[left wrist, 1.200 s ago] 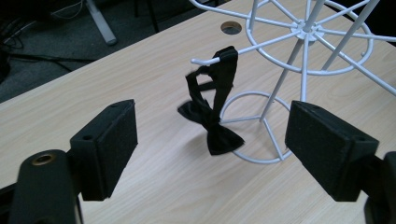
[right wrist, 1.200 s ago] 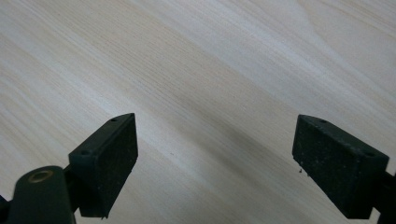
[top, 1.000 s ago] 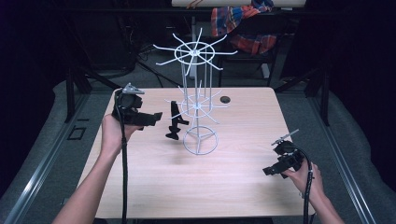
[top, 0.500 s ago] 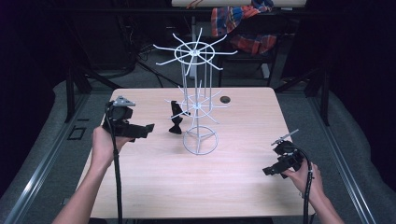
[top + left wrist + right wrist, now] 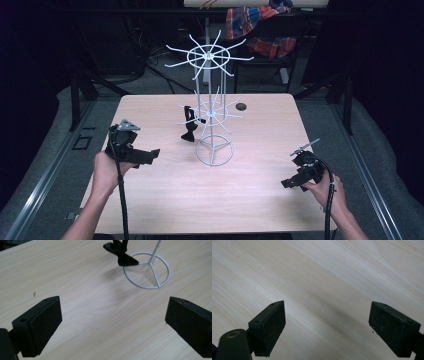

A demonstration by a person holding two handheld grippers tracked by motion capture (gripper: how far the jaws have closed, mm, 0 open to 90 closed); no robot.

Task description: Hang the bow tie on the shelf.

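High view looked forward and down over the whole table (image 5: 165, 200), left gripper view sat low, facing the white rack (image 5: 147, 272) base, right gripper view faced bare tabletop closely.

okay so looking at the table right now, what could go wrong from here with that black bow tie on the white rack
1. The black bow tie hangs from one thin arm of the white wire rack; a knock could drop it.
2. The left hand-held gripper, jaws just opened and empty, sits close to the rack's ring base; a careless sweep might tip the light rack.
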